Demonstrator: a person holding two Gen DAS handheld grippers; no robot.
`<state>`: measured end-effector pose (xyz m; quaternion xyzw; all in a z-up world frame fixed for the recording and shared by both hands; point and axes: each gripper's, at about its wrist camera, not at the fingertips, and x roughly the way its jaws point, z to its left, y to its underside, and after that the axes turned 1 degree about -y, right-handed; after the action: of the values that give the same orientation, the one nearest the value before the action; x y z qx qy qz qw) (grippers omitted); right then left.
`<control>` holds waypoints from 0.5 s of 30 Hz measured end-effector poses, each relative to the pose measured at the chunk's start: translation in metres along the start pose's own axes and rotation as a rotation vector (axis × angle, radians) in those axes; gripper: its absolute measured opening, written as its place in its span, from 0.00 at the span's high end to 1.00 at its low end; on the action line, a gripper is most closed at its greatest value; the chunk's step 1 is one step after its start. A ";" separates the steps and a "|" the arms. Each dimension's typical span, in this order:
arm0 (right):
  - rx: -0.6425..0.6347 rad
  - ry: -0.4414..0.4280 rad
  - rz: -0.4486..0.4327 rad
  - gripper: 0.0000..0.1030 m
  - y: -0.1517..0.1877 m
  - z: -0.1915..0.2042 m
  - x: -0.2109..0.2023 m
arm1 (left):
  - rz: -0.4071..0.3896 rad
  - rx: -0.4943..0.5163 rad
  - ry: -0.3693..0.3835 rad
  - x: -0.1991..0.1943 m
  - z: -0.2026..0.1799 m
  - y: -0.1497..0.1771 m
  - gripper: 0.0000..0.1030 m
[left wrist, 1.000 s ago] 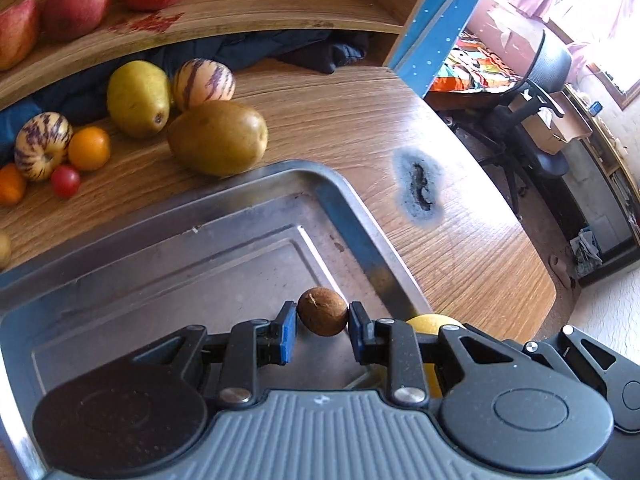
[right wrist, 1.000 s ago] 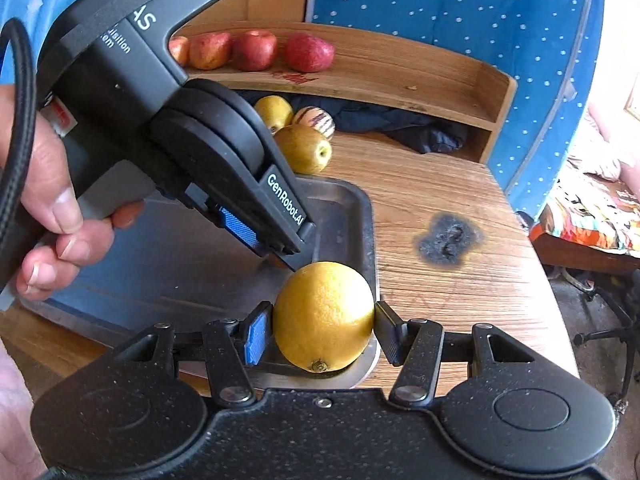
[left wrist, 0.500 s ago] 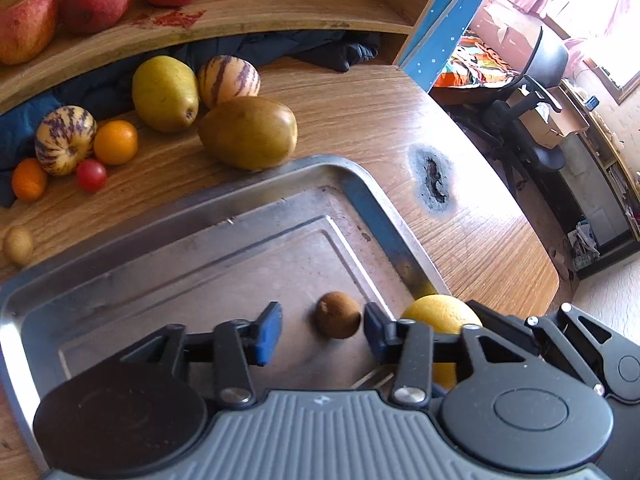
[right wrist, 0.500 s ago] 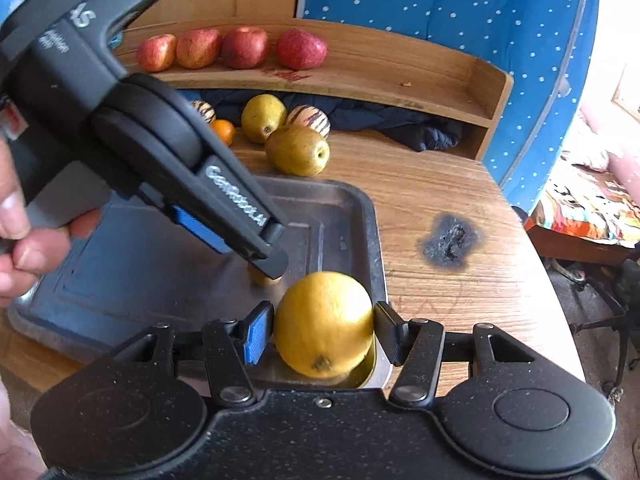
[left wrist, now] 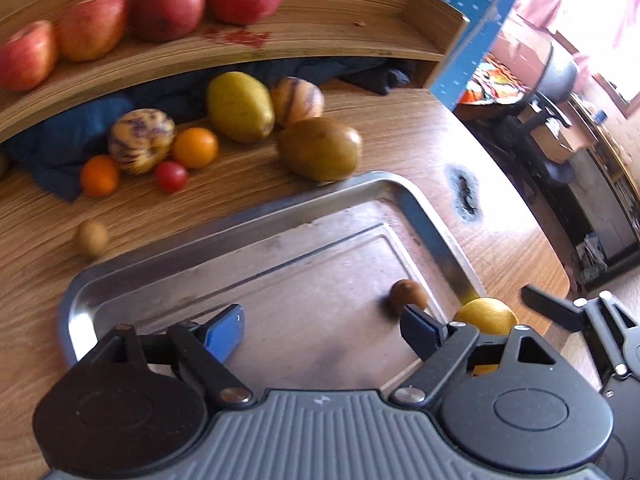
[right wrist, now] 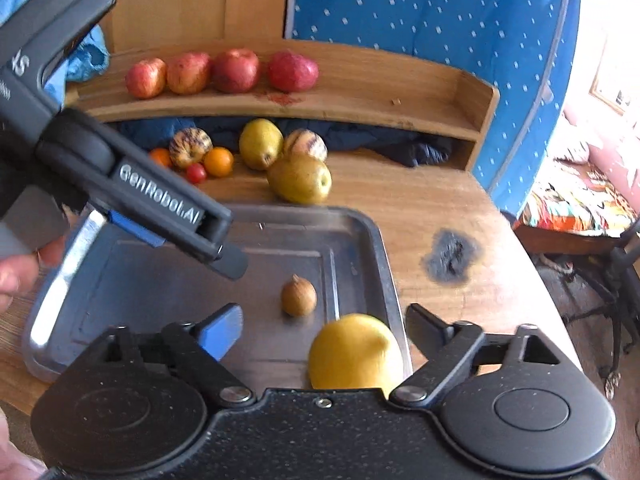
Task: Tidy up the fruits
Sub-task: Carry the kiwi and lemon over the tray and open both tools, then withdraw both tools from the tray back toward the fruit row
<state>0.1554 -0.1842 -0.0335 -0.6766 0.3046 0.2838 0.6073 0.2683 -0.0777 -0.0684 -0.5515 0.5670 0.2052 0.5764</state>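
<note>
Both grippers have let go since a second ago. The left gripper [left wrist: 322, 326] then pinched the small brown fruit [left wrist: 408, 295]; now its jaws stand wide apart and the fruit lies free on the floor of the metal tray [left wrist: 224, 240], near the tray's right rim and just ahead of the right-hand finger. The right gripper [right wrist: 324, 328] held the yellow lemon [right wrist: 354, 354] tight between its pads before; now its jaws are spread wide too, and the lemon sits loose in the tray's near right corner, against the rim, touching neither finger. The left gripper has also risen and drawn back, so more of the tray and the table [left wrist: 400, 128] shows. Behind the tray the pears, striped melons, oranges and tomato lie as they did, and four red apples [right wrist: 236, 70] stay on the wooden shelf [right wrist: 360, 92].
</note>
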 end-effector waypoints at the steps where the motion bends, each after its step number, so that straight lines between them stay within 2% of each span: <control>1: -0.003 -0.008 -0.008 0.06 -0.001 -0.001 -0.003 | 0.001 -0.009 -0.013 -0.002 0.001 0.001 0.10; 6: 0.004 -0.057 -0.019 0.02 0.001 -0.003 -0.017 | -0.010 -0.030 -0.085 -0.019 -0.001 0.011 0.03; 15: -0.047 -0.130 -0.011 0.01 0.018 0.002 -0.036 | -0.015 -0.071 -0.170 -0.040 -0.010 0.047 0.01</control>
<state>0.1184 -0.1813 -0.0182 -0.6724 0.2541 0.3310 0.6114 0.2126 -0.0558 -0.0496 -0.5562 0.5043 0.2671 0.6042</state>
